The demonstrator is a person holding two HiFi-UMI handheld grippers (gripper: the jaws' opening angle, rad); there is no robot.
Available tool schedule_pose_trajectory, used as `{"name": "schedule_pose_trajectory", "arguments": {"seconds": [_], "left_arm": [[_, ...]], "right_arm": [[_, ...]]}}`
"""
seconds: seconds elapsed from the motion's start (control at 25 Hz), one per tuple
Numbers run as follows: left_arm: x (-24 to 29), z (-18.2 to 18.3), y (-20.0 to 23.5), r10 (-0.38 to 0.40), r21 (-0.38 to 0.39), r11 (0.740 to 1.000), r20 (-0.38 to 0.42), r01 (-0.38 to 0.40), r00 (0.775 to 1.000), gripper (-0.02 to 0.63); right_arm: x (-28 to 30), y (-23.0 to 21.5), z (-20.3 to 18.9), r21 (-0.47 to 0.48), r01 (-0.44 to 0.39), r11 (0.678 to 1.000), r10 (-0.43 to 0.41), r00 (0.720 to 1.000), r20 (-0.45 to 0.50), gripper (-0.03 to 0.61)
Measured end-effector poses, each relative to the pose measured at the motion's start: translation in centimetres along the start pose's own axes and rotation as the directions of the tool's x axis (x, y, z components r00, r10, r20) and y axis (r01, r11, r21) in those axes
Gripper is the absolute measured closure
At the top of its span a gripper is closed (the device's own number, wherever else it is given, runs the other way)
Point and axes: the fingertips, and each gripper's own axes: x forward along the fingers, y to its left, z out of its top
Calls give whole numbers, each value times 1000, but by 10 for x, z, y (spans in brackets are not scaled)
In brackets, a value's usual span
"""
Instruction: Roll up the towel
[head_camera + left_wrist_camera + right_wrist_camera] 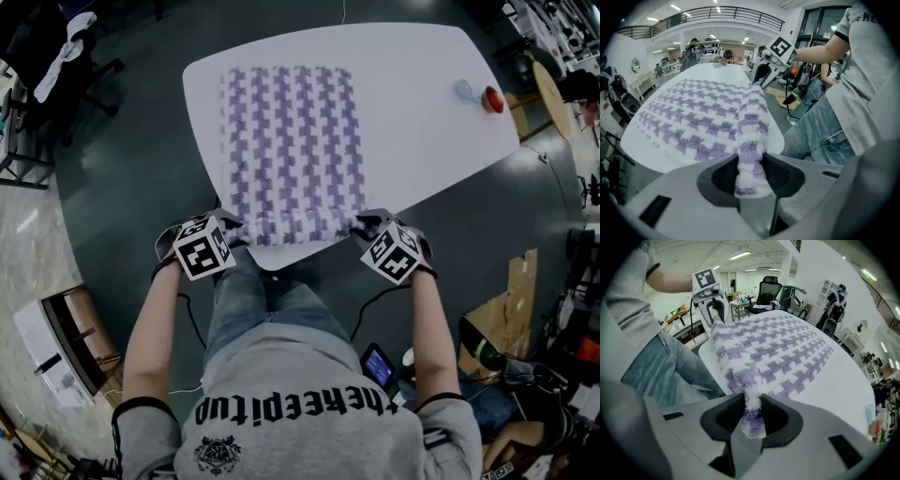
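A purple-and-white checked towel [291, 141] lies spread flat on the white table [422, 103], its near edge turned over into a thick fold [295, 228] along the table's front edge. My left gripper [230, 228] is shut on the left end of that fold; the bunched cloth [750, 159] sits pinched between its pads. My right gripper [364, 225] is shut on the right end, with the towel corner [752, 411] squeezed between its pads. Each gripper view shows the other gripper [769, 61] [712, 298] at the far end of the fold.
A red-and-clear small object [483, 97] stands near the table's right edge. The person's legs are against the front edge [272, 281]. Chairs, boxes and cables stand on the dark floor around the table. In the right gripper view a person [834, 305] stands in the background.
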Motion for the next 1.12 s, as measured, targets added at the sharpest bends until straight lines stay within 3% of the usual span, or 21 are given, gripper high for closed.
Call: {"name": "schedule_pose_trajectory", "arguments": {"seconds": [0.32,0.8,0.92,1.04,1.12], "left_arm": [[-5,8,42,60,-64,996,46,-57,997,471],[-13,14,67,115,-131,986,106,-101,988,446],[-23,23,72,169,-66,985,134,-162,976,445],[-48,42,65,255,37,964,171,-265,952,445],[-48,49,49,258,109,955,159,-276,953,444]], "right_arm": [[4,-38,13,16,59,998,-60,998,15,479],[22,-58,16,77,102,992,-102,995,-15,477],[30,-65,17,70,98,993,-95,994,-46,479],[32,-68,16,71,93,993,-89,994,-58,479],[30,-69,16,80,92,993,-88,995,-55,479]]}}
